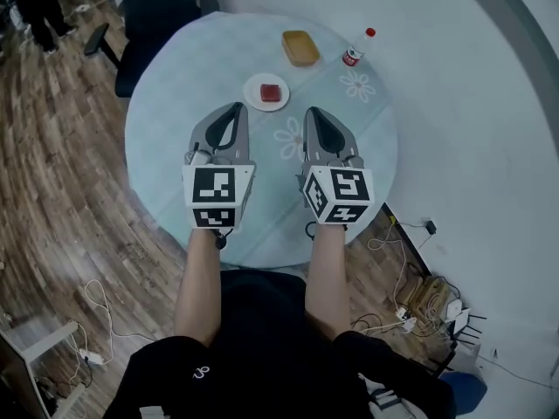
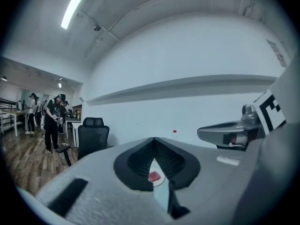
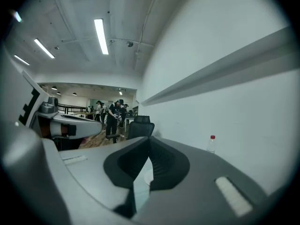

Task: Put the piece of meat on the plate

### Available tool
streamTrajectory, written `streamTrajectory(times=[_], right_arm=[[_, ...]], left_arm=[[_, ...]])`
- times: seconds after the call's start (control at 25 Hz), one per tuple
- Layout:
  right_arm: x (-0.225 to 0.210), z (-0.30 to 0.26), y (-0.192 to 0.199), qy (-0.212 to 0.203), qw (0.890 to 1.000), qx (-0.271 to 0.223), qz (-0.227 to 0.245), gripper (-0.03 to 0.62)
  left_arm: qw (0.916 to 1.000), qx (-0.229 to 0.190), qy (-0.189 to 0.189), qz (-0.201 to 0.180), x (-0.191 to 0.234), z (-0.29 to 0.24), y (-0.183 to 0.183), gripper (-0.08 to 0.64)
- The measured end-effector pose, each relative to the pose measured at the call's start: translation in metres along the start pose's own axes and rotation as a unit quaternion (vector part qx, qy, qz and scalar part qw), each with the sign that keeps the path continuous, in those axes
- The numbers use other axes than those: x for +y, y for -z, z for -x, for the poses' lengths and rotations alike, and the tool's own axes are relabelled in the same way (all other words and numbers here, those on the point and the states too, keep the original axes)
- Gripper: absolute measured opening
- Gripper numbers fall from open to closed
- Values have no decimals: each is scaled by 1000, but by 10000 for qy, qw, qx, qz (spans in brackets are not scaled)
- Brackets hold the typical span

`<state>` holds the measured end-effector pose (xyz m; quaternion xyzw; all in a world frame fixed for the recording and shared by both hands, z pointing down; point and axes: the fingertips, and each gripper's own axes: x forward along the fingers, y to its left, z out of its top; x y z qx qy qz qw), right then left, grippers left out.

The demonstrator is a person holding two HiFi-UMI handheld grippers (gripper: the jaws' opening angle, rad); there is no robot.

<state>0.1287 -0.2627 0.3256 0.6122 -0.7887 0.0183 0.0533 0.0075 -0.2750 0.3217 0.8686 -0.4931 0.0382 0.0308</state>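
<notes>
A red piece of meat [image 1: 271, 92] lies on a small white plate [image 1: 249, 90] at the far middle of the round table [image 1: 166, 120]. My left gripper [image 1: 238, 106] and right gripper [image 1: 311, 111] hover side by side above the table, just nearer than the plate, pointing away from me. Both are shut with nothing between the jaws. In the left gripper view the meat [image 2: 154, 176] shows on the plate [image 2: 160, 182] through the slit below the left gripper's [image 2: 153, 140] closed tips. The right gripper [image 3: 149, 138] shows only a sliver of the plate [image 3: 148, 177].
A yellow dish [image 1: 300, 48] and a red-capped bottle [image 1: 356, 48] stand beyond the plate. A black office chair [image 1: 144, 24] is at the table's far left. Cables and a power strip [image 1: 410, 308] lie on the floor at the right. People [image 3: 112, 118] stand far off.
</notes>
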Motion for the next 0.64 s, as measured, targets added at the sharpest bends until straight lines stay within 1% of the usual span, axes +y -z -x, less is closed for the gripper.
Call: streamTrajectory(times=[0.24, 0.64], right_arm=[[6, 3, -4, -97, 9999, -64, 27, 11], [11, 0, 2, -256, 9996, -72, -40, 9]], left_arm=[[10000, -41, -31, 8, 3, 6, -3, -6], [9999, 39, 12, 153, 6, 2, 11, -6]])
